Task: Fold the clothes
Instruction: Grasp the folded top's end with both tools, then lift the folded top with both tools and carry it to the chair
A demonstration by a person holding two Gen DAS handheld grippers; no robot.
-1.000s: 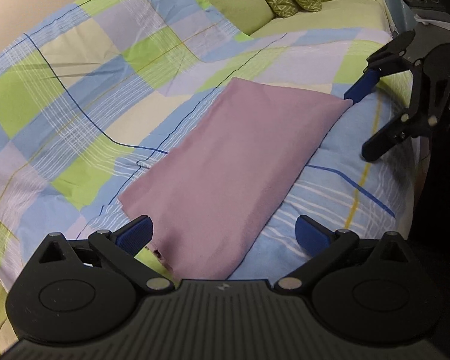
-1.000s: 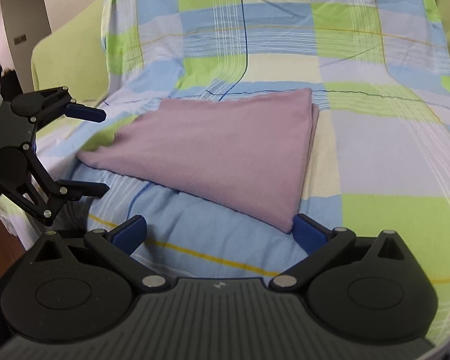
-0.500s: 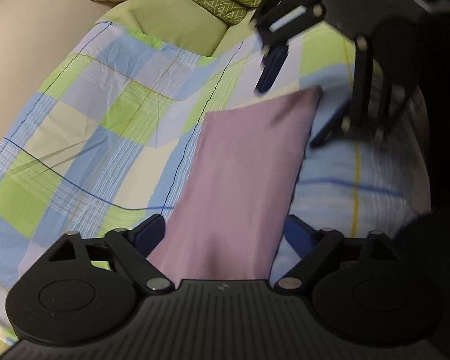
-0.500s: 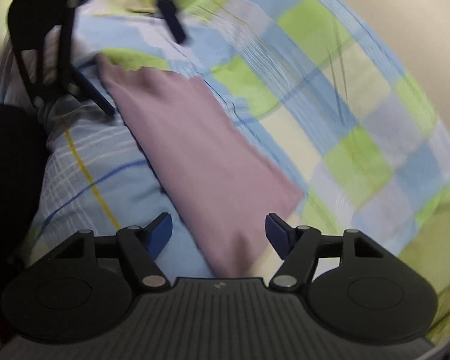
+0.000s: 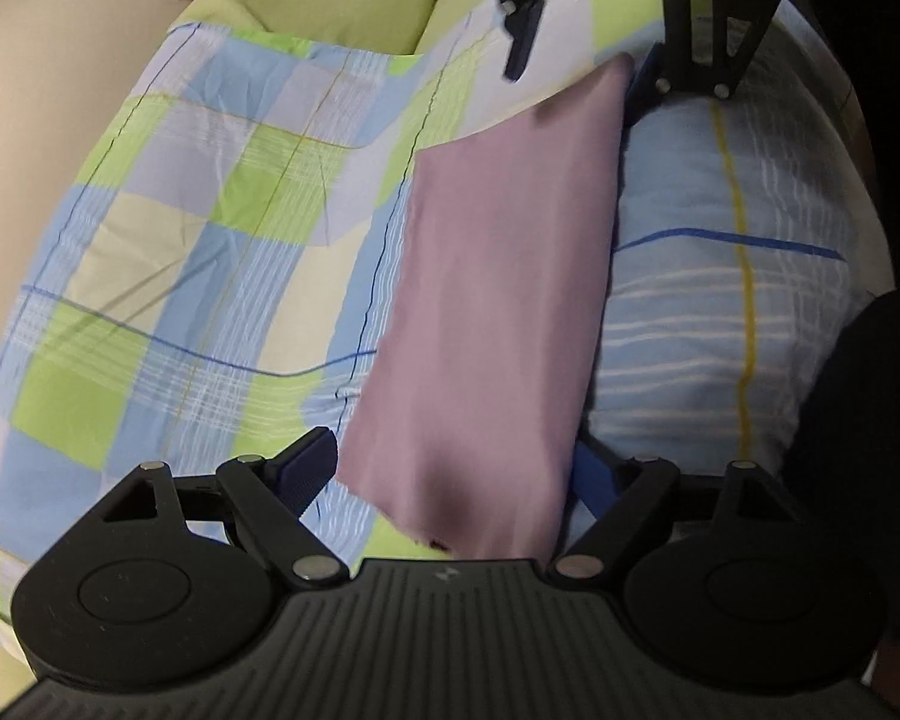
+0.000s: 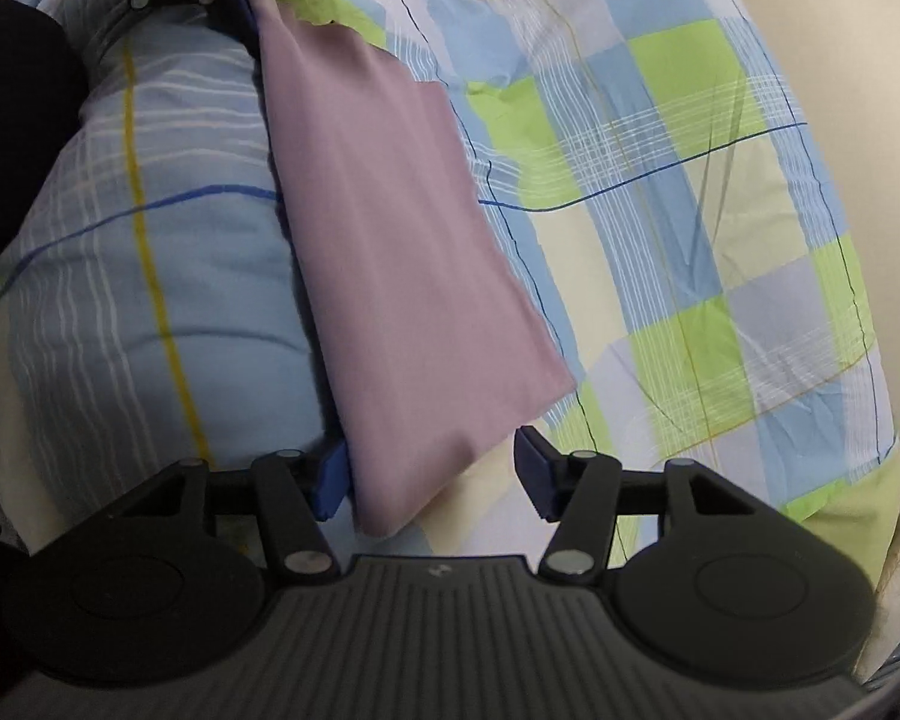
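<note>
Where it lies folded, the mauve cloth point(image 5: 498, 312) looks smooth (oblong).

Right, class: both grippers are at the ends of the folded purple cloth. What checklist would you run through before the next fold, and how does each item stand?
1. One end of the purple cloth sits between the left gripper's jaws: ok.
2. The other end sits between the right gripper's jaws: ok; they are closing.
3. Right grip complete: not ok; one finger is apart from the cloth.
4. Left pads pressing on the cloth: cannot tell.
5. Cloth lies smooth, without bunching: ok.
6. Checked bed sheet kept out of both grips: cannot tell.
</note>
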